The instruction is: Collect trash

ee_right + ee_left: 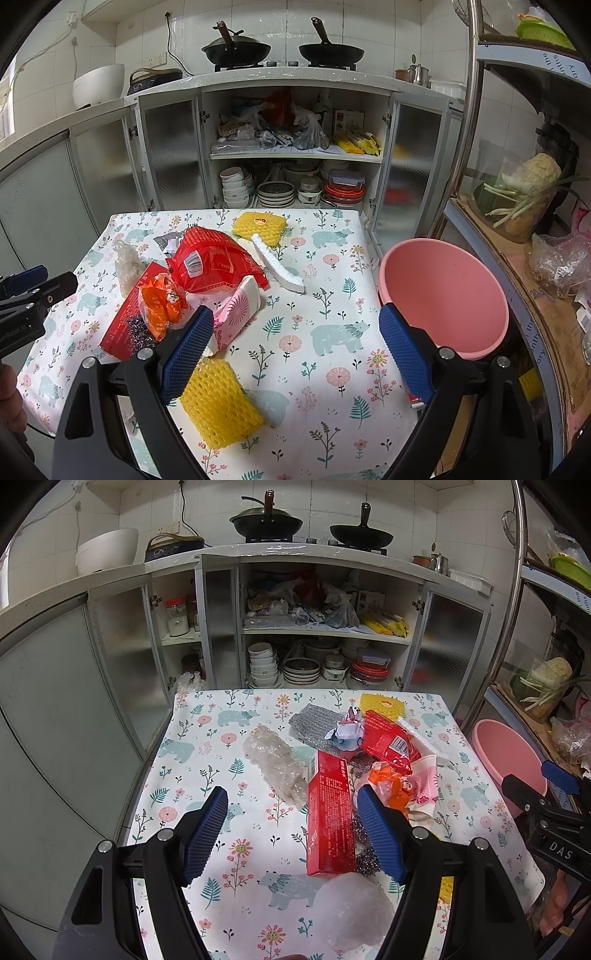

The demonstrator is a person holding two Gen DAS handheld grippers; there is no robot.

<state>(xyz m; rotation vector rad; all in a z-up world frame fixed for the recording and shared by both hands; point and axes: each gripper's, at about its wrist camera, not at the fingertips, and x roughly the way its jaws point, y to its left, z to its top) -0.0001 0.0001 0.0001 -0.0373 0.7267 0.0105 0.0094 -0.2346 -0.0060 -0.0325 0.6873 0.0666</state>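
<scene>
We see the trash heaped toward the middle of the tabletop (325, 266): a long red box (330, 823) lies beside a crumpled clear plastic wrap (275, 764), with a red snack bag (212, 258), an orange wrapper (162, 301) and a pink-and-white carton (236, 314) piled against it. A yellow foam net (218, 402) lies near the front edge and another (260, 224) near the far edge, a white foam strip (277, 267) between them. Our left gripper (291, 825) hovers with its jaws spread wide, empty, over the box's left side. Our right gripper (295, 347) also stands wide apart and empty. A pink basin (443, 295) sits just off the tabletop's right edge.
</scene>
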